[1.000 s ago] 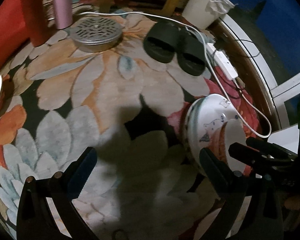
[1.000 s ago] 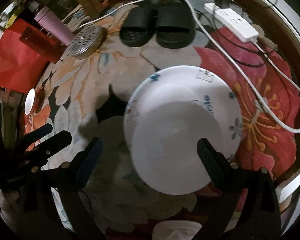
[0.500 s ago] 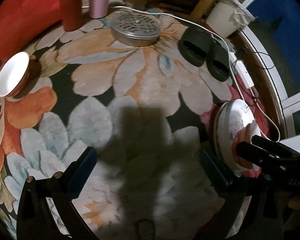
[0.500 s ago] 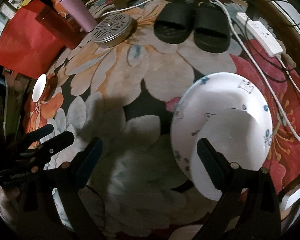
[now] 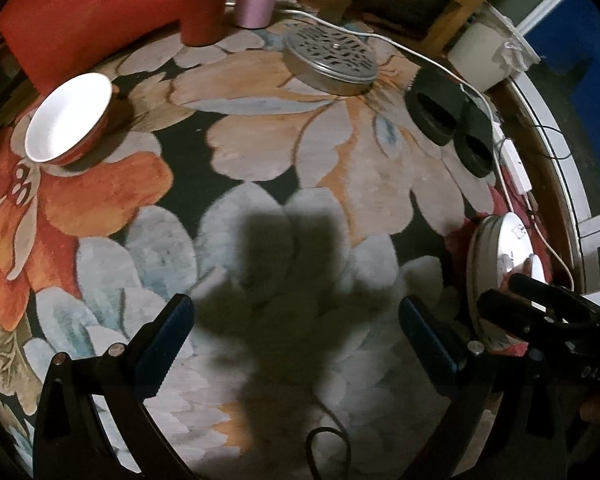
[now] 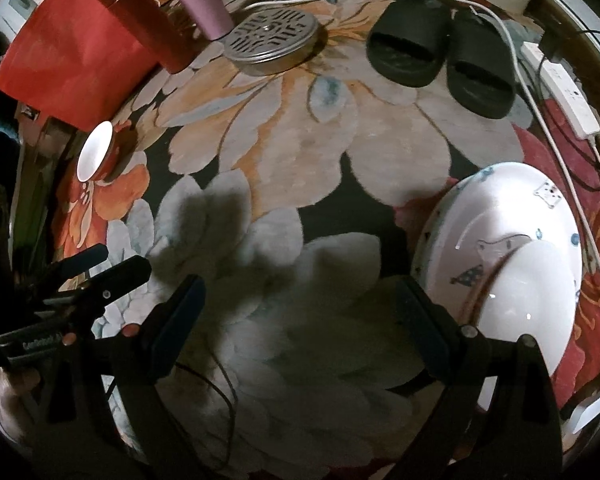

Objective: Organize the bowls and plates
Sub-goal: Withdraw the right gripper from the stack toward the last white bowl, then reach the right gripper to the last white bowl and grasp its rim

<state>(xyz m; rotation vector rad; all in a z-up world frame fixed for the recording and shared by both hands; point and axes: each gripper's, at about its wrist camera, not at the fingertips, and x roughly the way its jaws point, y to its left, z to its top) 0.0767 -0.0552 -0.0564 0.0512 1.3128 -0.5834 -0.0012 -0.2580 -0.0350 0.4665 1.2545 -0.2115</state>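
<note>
Your view has swung left since a second ago: the white plate [image 6: 512, 264] now sits right of your right gripper [image 6: 300, 312], its jaws spread and empty. Left gripper [image 5: 296, 332] jaws spread too, with the red bowl [image 5: 68, 120] far ahead-left on the rug [image 5: 260, 152]

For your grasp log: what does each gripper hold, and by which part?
Nothing. The left gripper and right gripper are both open and empty.
</note>
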